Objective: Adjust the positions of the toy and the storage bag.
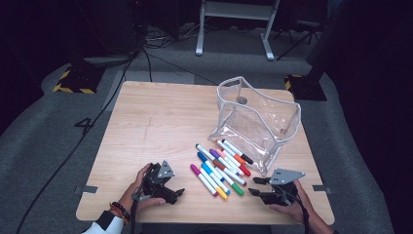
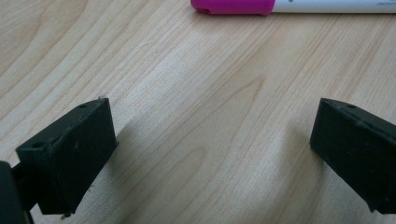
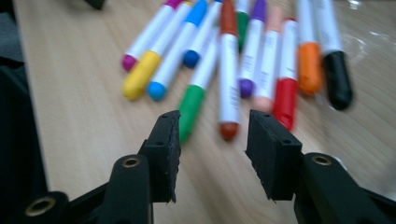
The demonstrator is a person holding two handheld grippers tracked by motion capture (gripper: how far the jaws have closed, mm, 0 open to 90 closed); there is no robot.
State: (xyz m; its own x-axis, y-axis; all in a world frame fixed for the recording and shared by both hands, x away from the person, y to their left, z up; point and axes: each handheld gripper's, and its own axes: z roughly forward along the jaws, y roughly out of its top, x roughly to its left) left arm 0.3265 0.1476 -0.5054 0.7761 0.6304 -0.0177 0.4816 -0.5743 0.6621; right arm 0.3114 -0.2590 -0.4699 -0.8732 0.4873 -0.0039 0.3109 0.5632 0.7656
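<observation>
The row of white-barrelled felt-tip markers with coloured caps (image 1: pixel 219 168) lies on the pale wooden table (image 1: pixel 146 126), just in front of the clear plastic zip pouch (image 1: pixel 255 122), which stands open-mouthed and serves as the landmark here.

Well to the left of the pouch, near the table's front edge, the left gripper (image 1: pixel 176 193) rests low over bare wood. Its jaws stand wide apart with nothing between them, and the magenta-capped marker (image 2: pixel 233 6) lies just ahead of them.

In the middle, the markers touch or nearly touch one another, the farthest ones at the pouch's base.

In front of the pouch, towards its right, the right gripper (image 3: pixel 212 140) points at the marker ends, its jaws partly open and empty, the green-capped marker (image 3: pixel 190 108) and the brown-capped marker (image 3: pixel 228 70) just beyond its fingertips.

Since the markers are packed so closely, I judge that closing here could catch two barrels at once, or nudge a round barrel so it rolls into its neighbours and scatters the row.
</observation>
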